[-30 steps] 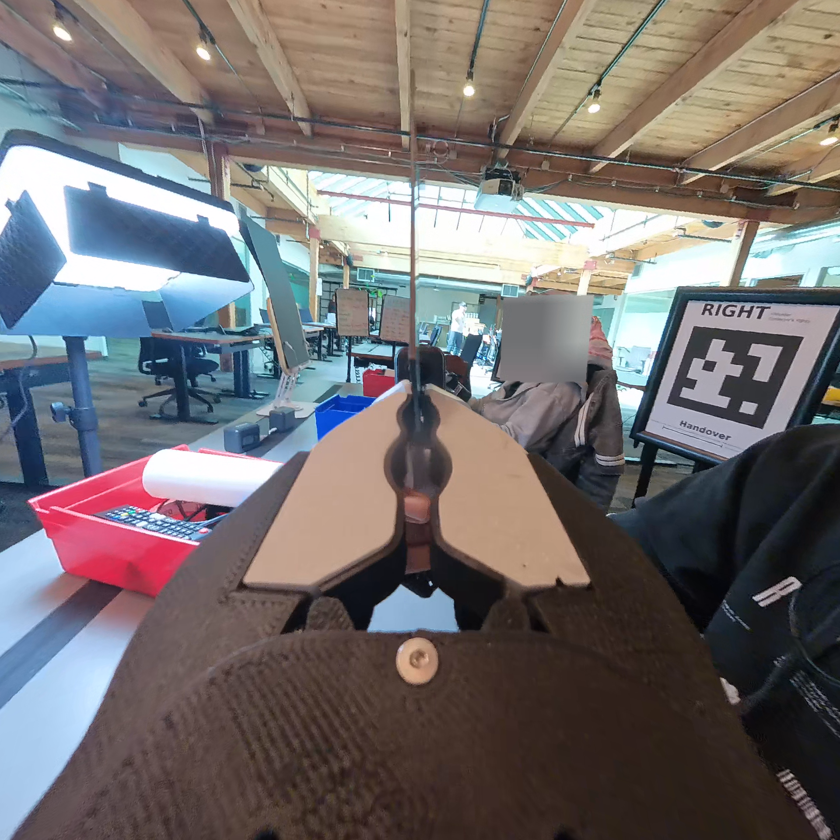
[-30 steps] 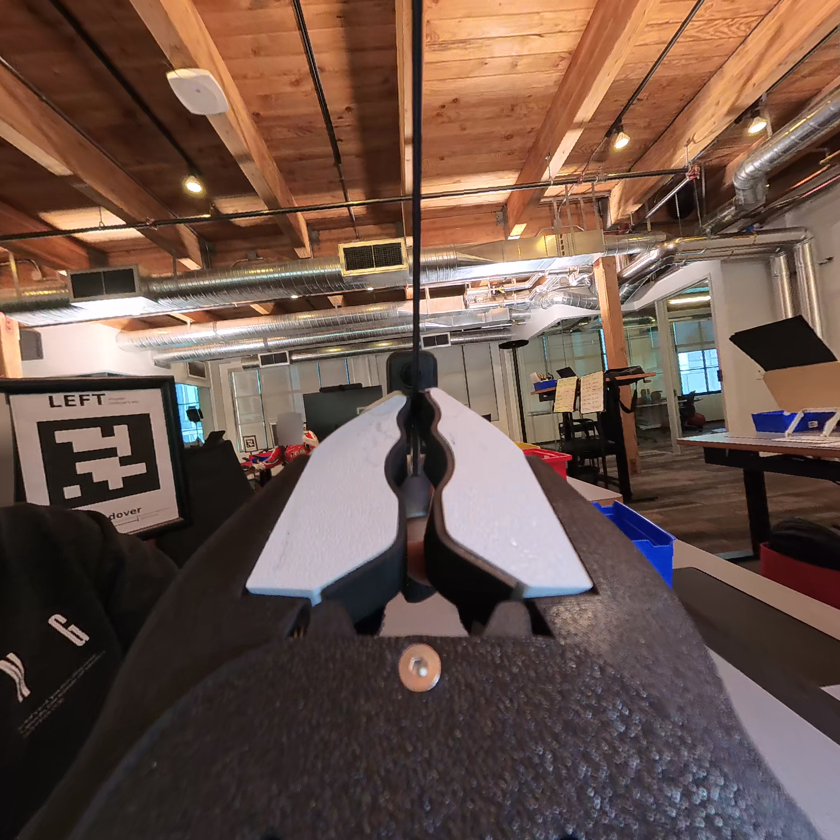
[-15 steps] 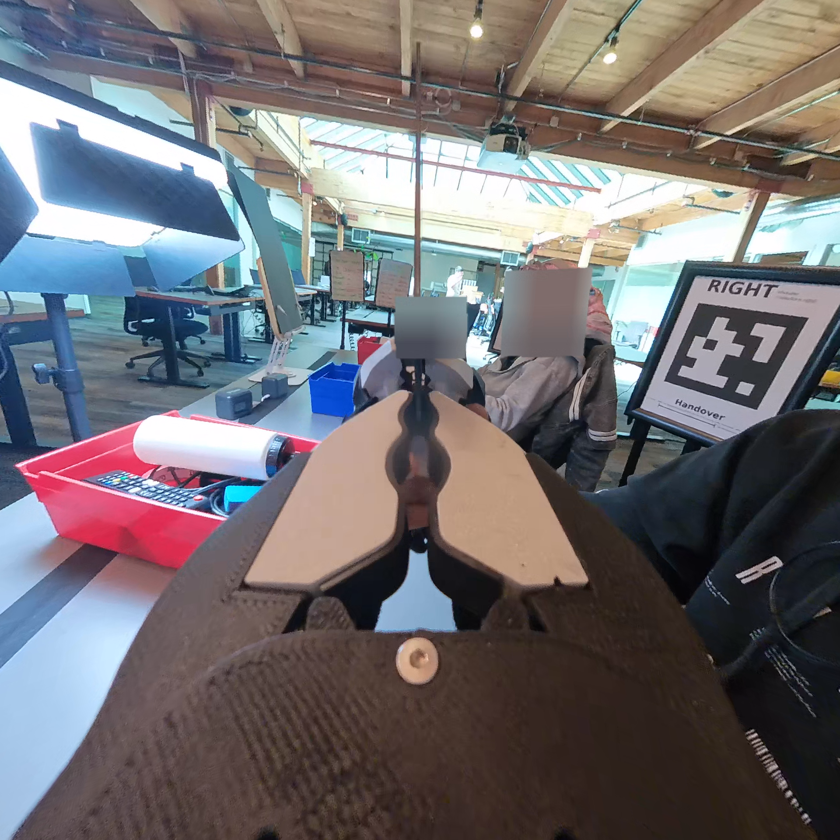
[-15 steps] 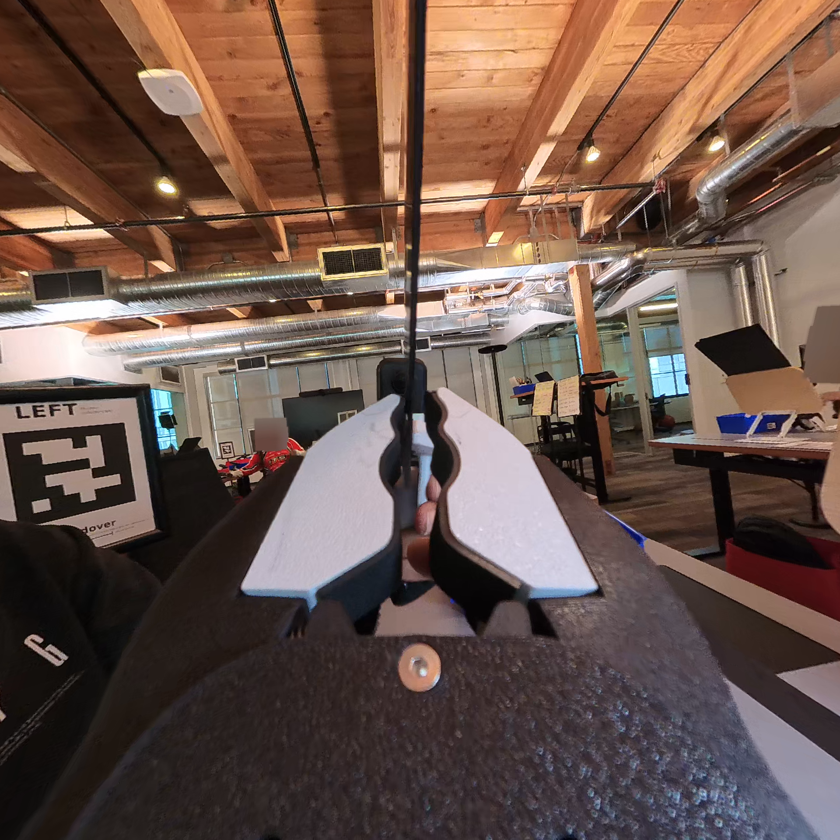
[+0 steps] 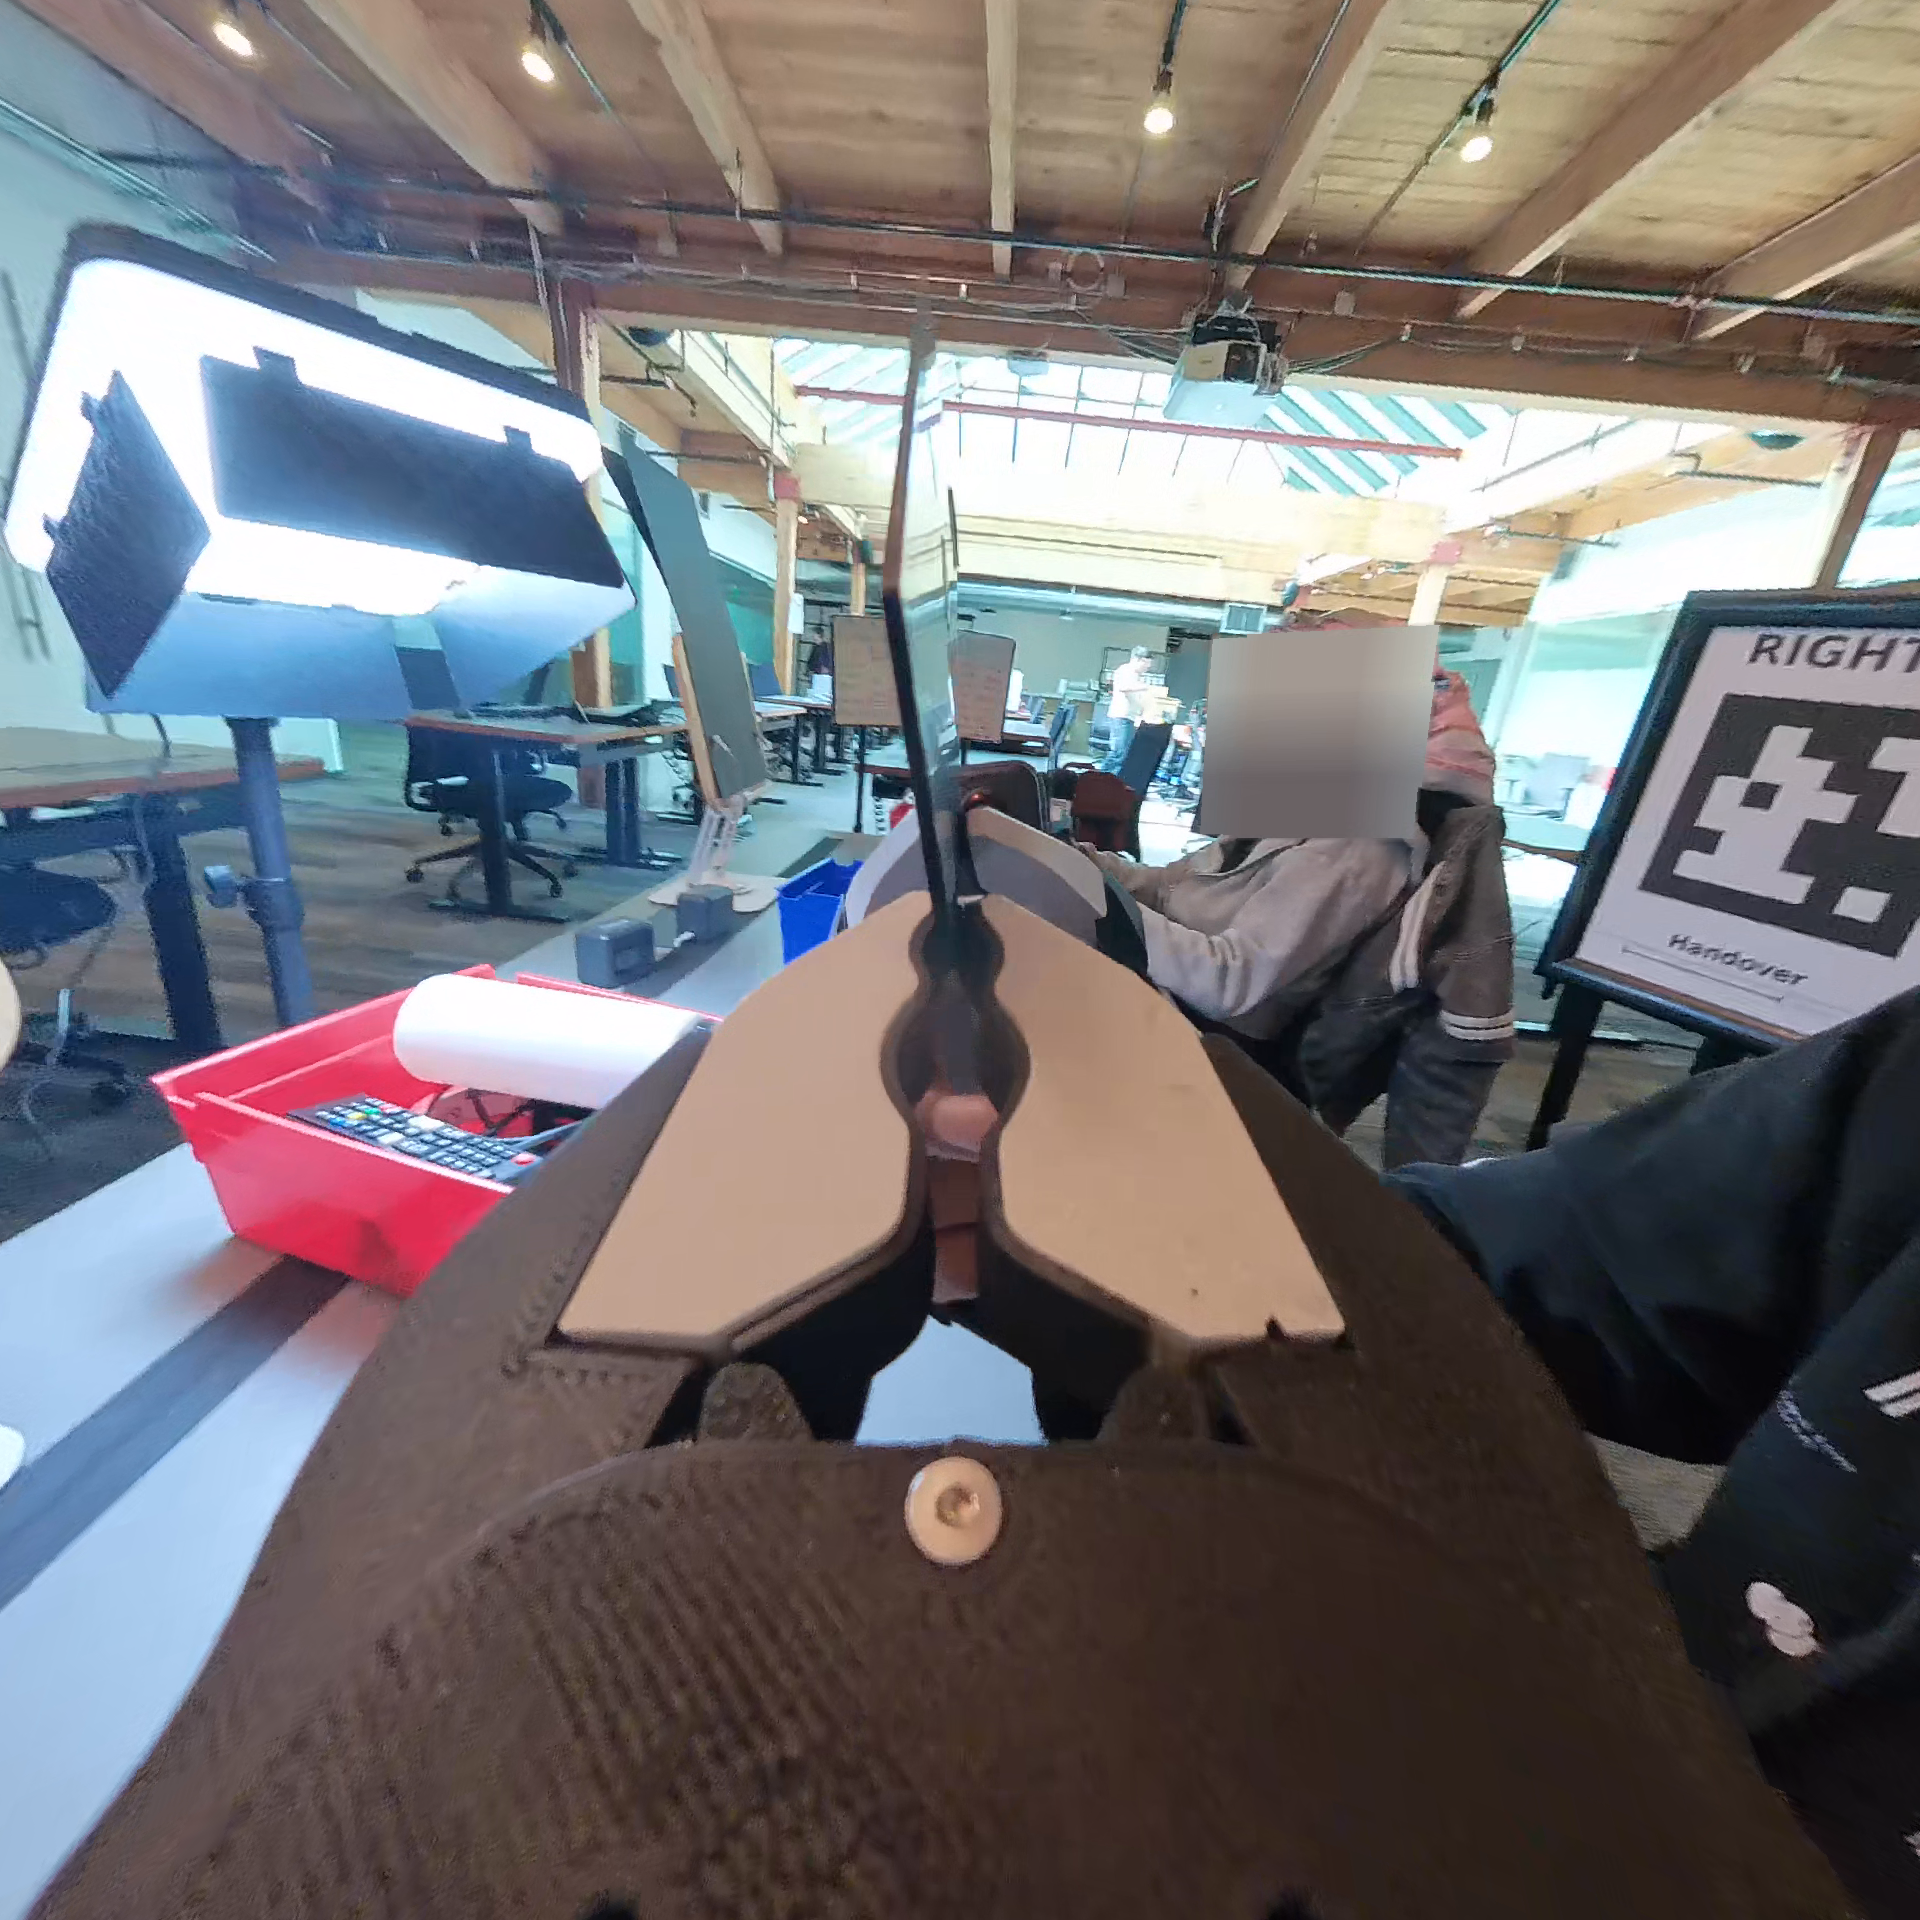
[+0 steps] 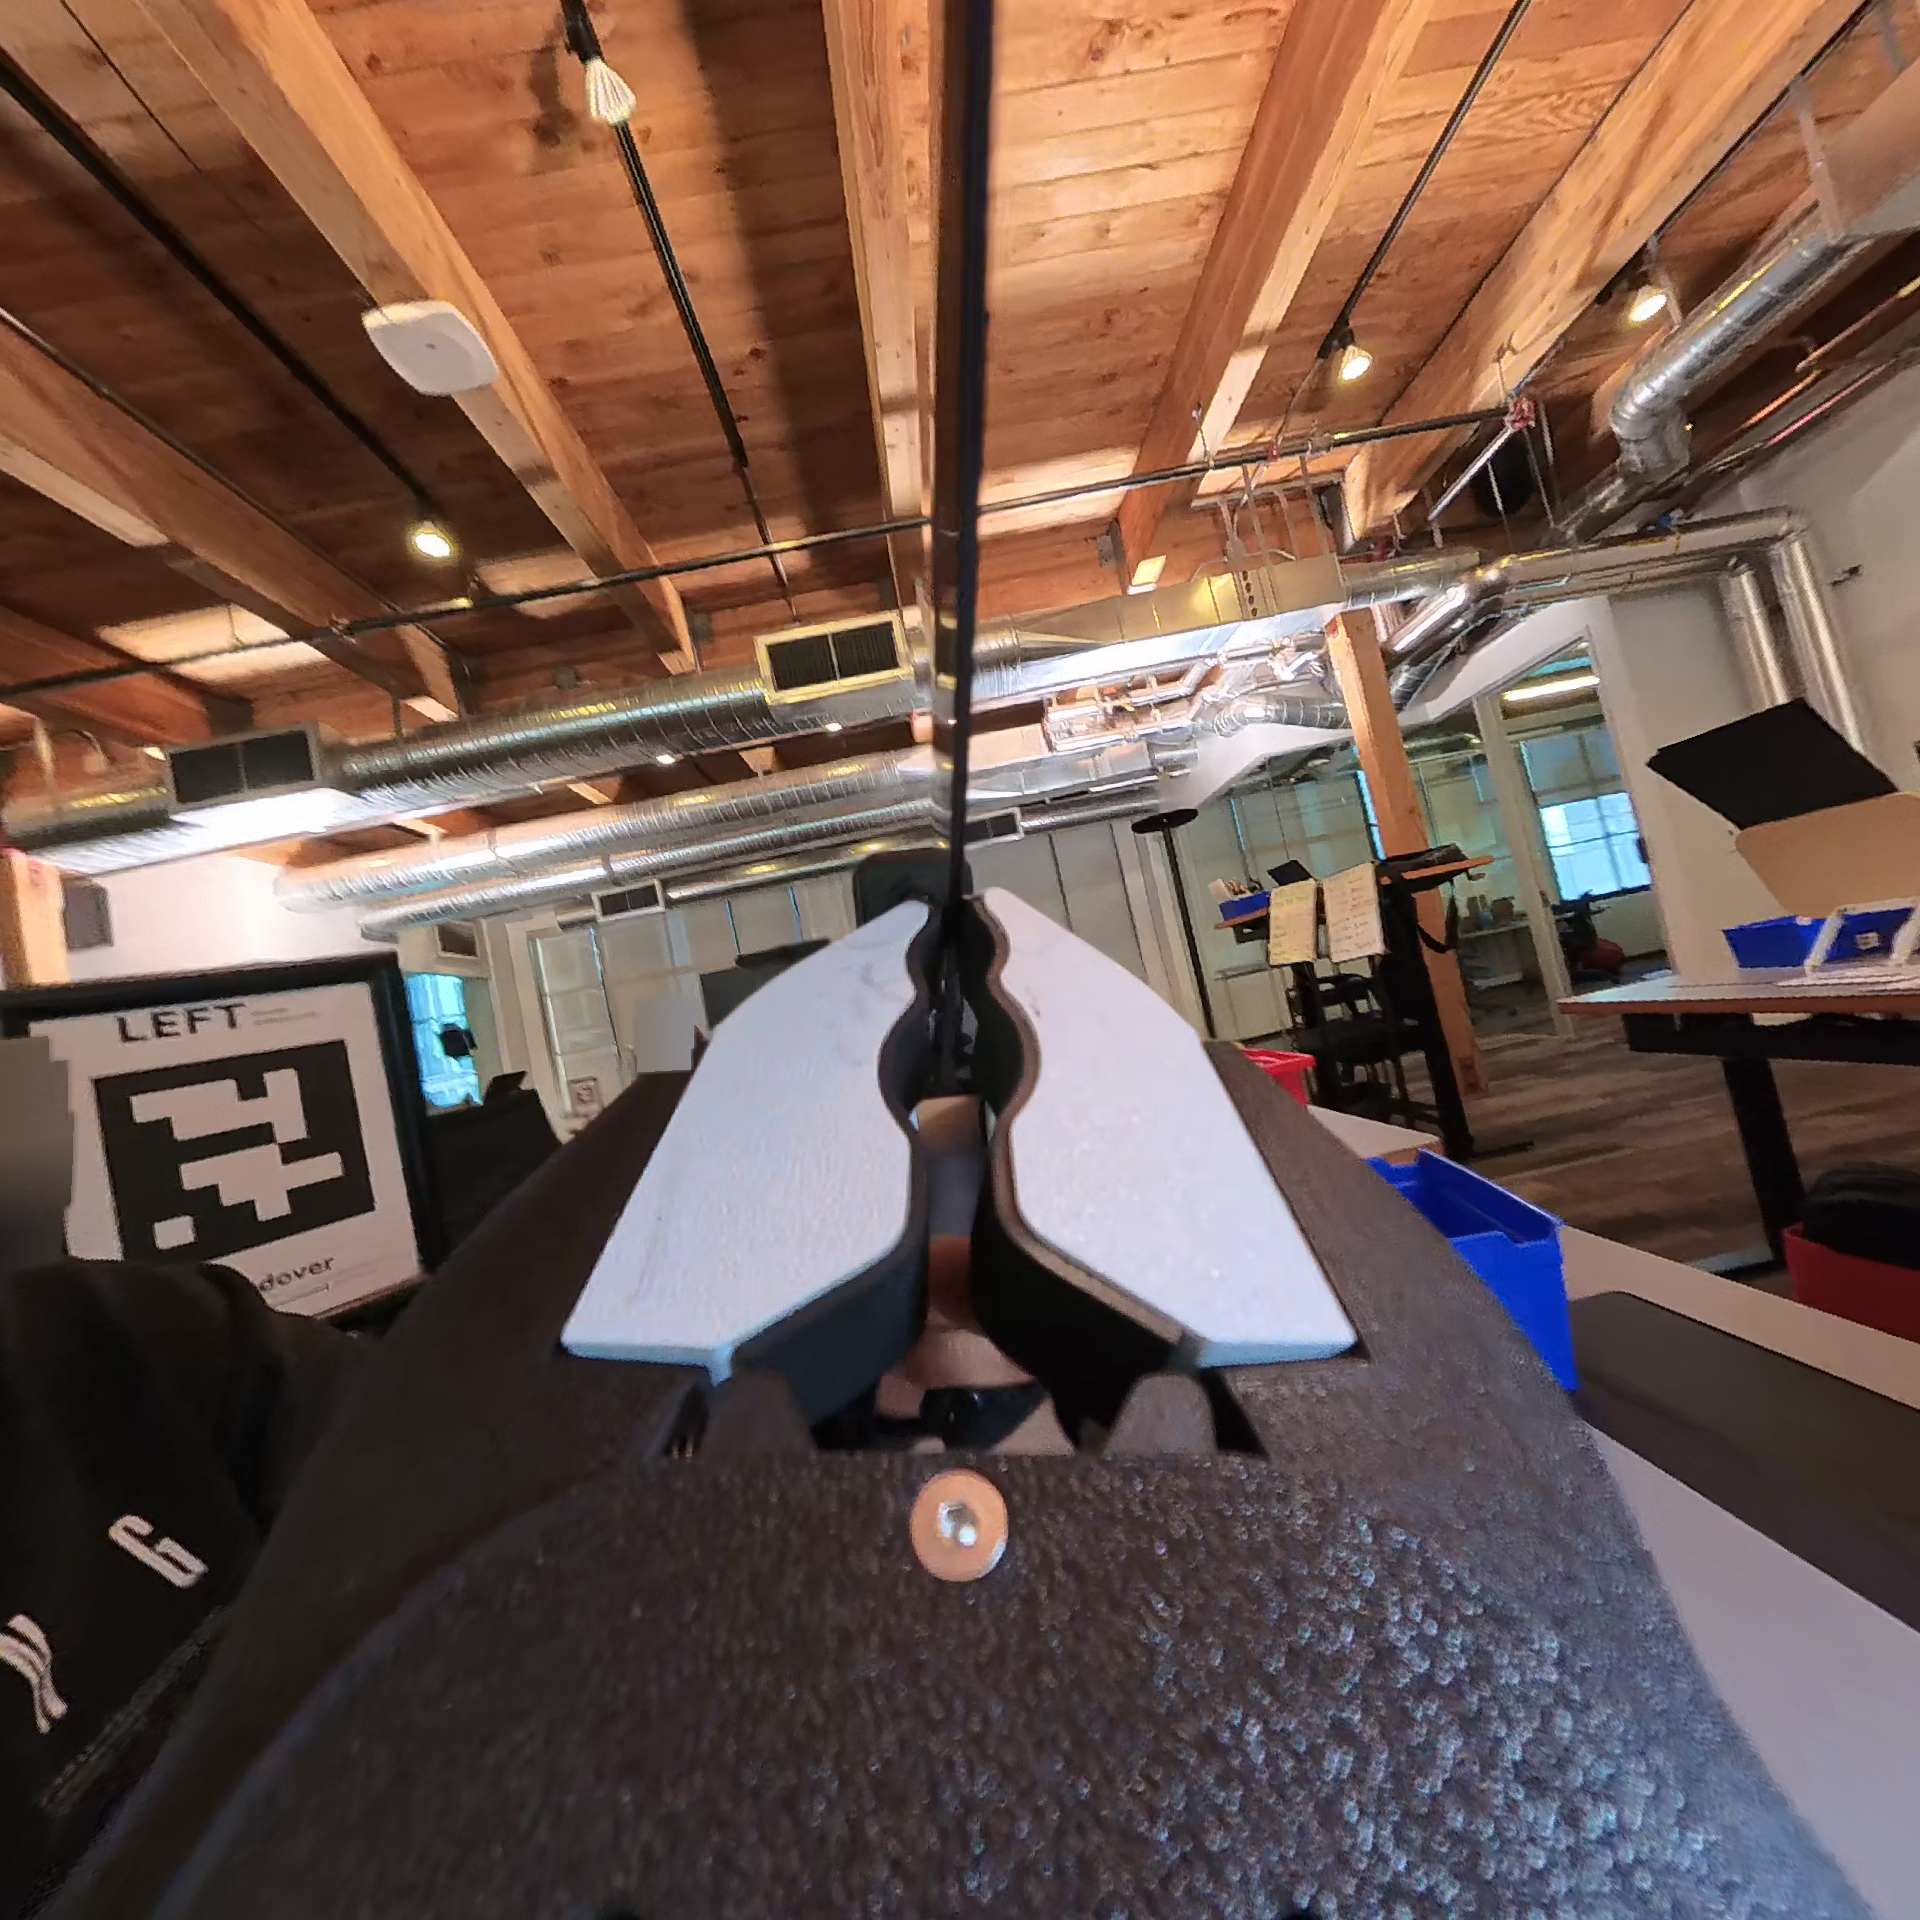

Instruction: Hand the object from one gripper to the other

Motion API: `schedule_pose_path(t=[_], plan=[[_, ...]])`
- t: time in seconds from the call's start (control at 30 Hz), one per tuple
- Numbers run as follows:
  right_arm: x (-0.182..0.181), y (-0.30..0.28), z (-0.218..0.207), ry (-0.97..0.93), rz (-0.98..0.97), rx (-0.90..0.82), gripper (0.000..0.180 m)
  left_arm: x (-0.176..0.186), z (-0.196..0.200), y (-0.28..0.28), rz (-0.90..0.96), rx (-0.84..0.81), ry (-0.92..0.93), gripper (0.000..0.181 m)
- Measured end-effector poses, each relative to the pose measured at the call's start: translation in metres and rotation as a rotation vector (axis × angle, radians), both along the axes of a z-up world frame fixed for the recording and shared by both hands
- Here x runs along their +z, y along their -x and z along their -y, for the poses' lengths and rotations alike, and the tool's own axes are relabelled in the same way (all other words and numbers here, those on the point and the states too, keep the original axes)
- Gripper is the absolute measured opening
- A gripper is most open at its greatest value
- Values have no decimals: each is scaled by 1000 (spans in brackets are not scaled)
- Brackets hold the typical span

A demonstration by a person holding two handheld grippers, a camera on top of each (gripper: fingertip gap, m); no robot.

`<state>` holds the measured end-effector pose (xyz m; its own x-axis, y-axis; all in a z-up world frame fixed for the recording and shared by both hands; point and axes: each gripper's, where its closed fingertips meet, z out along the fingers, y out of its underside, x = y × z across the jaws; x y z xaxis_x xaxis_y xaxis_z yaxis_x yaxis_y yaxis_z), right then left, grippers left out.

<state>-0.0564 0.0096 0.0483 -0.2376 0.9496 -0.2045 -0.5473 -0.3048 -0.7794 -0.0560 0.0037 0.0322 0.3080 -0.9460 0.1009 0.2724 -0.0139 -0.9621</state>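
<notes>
Both the left gripper (image 5: 954, 920) and right gripper (image 6: 954, 914) stay pinched on the thin black plate (image 5: 920, 665), now tilted left; release still pending.

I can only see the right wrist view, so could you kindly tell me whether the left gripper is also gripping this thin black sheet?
Observer: Yes. In the left wrist view the left gripper is shut on the sheet at its lower edge.
Operator: Thank you. My view cuts the sheet off at the top; can you see where it ends?
Observer: Yes, its top edge shows in the left wrist view, and the sheet leans slightly to the left there.
Operator: And is anything lying off to that gripper's left?
Observer: A red tray holding a remote and a white roll.
</notes>
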Motion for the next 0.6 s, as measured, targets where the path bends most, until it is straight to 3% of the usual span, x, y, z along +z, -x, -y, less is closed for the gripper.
schedule_pose_path(t=[0.37,0.5,0.6], plan=[[13,-21,-6,-24,-68,-59,2,13,4,21,69,-63,25,3],[9,-15,-7,2,-72,-51,2,18,-2,21,153,26,-38,15],[3,-8,-6,21,-59,-34,2,18,-3,17,175,72,-67,5]])
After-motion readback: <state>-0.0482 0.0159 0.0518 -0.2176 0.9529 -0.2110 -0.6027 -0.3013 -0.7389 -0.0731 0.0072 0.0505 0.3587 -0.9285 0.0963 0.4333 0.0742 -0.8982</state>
